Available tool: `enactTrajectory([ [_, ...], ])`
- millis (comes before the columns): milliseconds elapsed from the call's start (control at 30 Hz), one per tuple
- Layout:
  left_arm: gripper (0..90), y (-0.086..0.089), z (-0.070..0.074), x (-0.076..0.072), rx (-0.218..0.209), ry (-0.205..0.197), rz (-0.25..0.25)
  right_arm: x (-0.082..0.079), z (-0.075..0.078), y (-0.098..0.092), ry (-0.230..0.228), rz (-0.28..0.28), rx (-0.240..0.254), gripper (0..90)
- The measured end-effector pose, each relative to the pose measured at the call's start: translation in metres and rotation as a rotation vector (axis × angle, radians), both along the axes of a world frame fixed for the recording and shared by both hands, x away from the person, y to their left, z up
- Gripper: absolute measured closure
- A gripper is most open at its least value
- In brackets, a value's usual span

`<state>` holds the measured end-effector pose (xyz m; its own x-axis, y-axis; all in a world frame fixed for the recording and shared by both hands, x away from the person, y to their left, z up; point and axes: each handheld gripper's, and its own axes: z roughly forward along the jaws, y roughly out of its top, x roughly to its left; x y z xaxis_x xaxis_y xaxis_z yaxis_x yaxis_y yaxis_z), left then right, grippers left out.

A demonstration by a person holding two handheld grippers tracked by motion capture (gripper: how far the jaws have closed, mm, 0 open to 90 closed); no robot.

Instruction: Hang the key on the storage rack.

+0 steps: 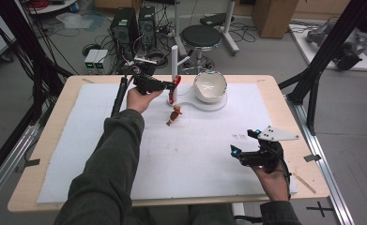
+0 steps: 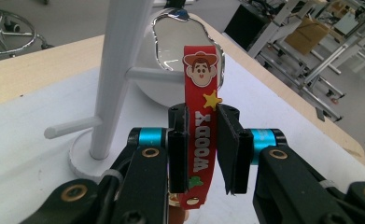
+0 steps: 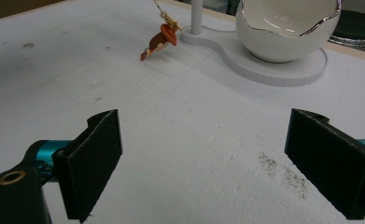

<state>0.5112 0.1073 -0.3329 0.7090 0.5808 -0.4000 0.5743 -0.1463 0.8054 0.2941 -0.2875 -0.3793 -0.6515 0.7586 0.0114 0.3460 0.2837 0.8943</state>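
Your left gripper (image 2: 203, 154) pinches the red Woody strap (image 2: 200, 135) just beside the white stand's (image 2: 119, 70) pegs, its charm (image 1: 174, 115) dangling on the mat (image 1: 195, 150), while your right gripper (image 3: 203, 163) idles wide open; swing carelessly and the strap snags a peg, tipping stand and bowl (image 1: 210, 86).

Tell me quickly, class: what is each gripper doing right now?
Left gripper: shut on the red Woody strap, beside the white stand.
Right gripper: open, holding nothing, over the white mat.
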Motion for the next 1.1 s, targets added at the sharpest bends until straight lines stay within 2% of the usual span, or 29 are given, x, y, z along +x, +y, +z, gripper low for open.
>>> enactTrajectory([
  [167, 74.9, 0.001, -0.004, 0.003, -0.008, 0.019, 0.016, 0.001, 0.001, 0.001, -0.003, 0.006, -0.004, 10.1],
  [367, 75.2, -0.001, -0.009, 0.006, 0.038, 0.03, 0.038, 0.001, 0.002, 0.002, -0.001, 0.006, -0.003, 10.1],
  [500, 74.9, -0.003, -0.011, 0.007, 0.06, 0.03, 0.078, 0.001, 0.002, 0.002, -0.001, 0.008, -0.006, 10.1],
  [667, 70.9, -0.003, -0.01, 0.004, 0.112, 0.001, 0.103, 0.001, 0.002, 0.001, -0.005, 0.006, -0.007, 10.1],
  [767, 67.6, 0.001, -0.009, 0.001, 0.113, -0.005, 0.105, 0.0, 0.002, 0.002, -0.001, 0.007, -0.011, 10.1],
  [1100, 60.4, 0.013, -0.004, -0.016, 0.165, -0.053, 0.098, 0.001, 0.003, 0.004, -0.005, 0.006, -0.007, 10.1],
])
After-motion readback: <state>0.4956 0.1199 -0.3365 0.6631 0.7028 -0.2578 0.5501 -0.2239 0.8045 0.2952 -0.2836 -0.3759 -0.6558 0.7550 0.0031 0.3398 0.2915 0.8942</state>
